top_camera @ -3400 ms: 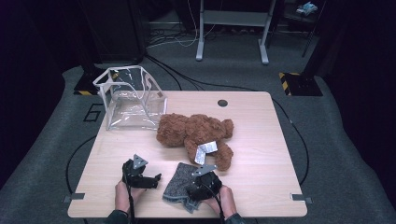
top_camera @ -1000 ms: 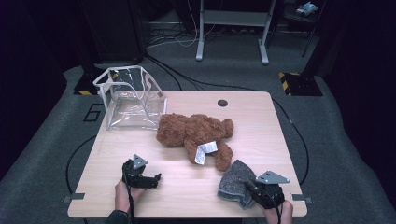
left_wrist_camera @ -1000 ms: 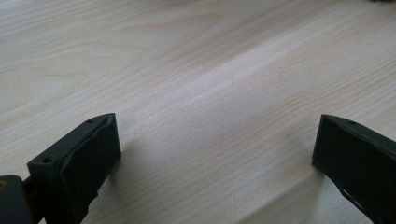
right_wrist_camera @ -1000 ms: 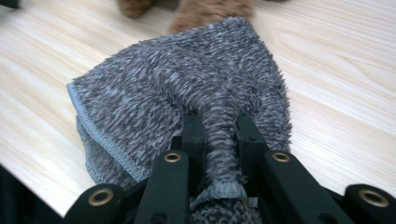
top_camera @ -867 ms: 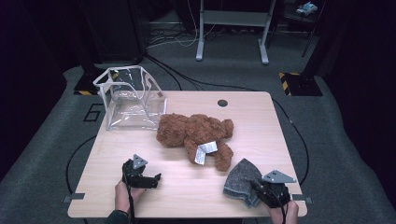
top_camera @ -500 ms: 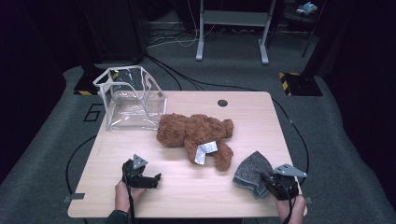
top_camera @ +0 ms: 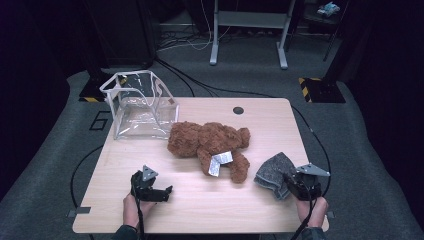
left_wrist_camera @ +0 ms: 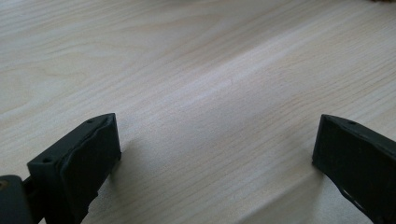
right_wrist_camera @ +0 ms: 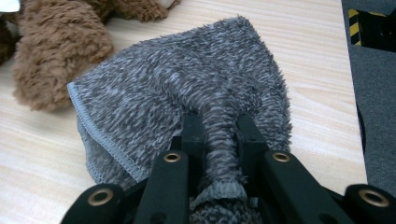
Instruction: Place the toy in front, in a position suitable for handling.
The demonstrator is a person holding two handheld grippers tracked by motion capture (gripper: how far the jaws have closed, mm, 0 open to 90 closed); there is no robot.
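Note:
A grey fluffy cloth (top_camera: 272, 172) (right_wrist_camera: 187, 93) lies bunched near the table's right edge, with my right gripper (top_camera: 295, 185) (right_wrist_camera: 219, 128) shut on a pinched fold of it. A brown teddy bear (top_camera: 210, 145) (right_wrist_camera: 51, 60) with a white tag lies in the middle of the table, its leg just left of the cloth. My left gripper (top_camera: 162, 191) (left_wrist_camera: 215, 149) rests at the front left, jaws open over bare wood with nothing between them.
A clear plastic box (top_camera: 140, 102) stands open at the table's back left corner. A small dark round hole (top_camera: 238, 110) sits near the wooden table's (top_camera: 210, 210) far edge. The table's right edge (right_wrist_camera: 348, 93) lies close beside the cloth.
My right gripper has dragged the grey cloth rightward along the front, from near the middle to the right edge. The left gripper and the bear have stayed put.

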